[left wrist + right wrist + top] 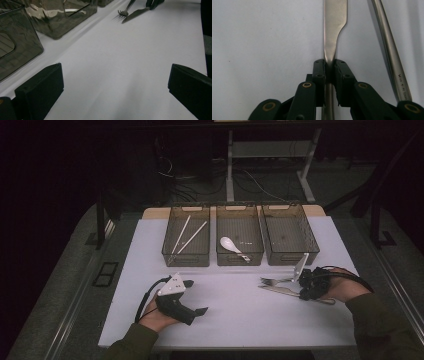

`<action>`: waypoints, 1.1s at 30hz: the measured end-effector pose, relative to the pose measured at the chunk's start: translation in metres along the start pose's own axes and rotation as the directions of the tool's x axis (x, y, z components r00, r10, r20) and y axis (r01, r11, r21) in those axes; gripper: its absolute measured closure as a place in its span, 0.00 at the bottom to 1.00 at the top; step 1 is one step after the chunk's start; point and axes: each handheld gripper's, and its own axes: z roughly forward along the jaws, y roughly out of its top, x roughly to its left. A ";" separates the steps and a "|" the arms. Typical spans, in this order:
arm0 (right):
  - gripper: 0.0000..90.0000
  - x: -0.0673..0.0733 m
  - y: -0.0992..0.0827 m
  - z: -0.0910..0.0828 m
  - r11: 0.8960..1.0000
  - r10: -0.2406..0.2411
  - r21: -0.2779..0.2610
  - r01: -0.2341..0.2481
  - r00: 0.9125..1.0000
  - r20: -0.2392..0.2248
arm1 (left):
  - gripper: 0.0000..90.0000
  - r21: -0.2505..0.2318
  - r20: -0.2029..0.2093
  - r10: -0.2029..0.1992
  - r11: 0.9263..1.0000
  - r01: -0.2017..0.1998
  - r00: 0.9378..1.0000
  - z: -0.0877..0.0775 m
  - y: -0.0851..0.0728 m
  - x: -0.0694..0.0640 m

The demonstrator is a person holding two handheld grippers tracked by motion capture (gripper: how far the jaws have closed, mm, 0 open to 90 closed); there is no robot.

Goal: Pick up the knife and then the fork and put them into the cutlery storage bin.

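In the right gripper view the knife's [335, 25] tip runs off the top edge, its handle hidden behind the tool [329, 71].

Bench [235, 320]: three bins in a row along the far edge. Left bin [186, 236] holds chopsticks [186, 236]; middle bin [239, 236] holds a spoon [231, 244]; right bin [290, 235]. Fork [272, 280] and knife [280, 290] lie side by side before the right bin, fork behind knife.
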 end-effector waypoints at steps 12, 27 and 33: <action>0.89 0.000 -0.001 -0.001 1.000 0.017 -0.006 -0.017 1.000 0.000 | 0.00 0.031 0.000 0.018 0.999 -0.018 1.000 0.001 -0.002 0.000; 0.89 0.001 -0.021 -0.010 0.976 0.089 -0.190 -0.103 0.993 -0.079 | 0.00 0.022 -0.002 0.004 1.000 -0.004 1.000 0.000 -0.002 0.002; 0.88 0.003 -0.034 -0.020 0.936 0.139 -0.311 -0.161 0.986 -0.093 | 0.00 0.017 0.000 -0.002 1.000 0.002 1.000 0.000 -0.003 0.003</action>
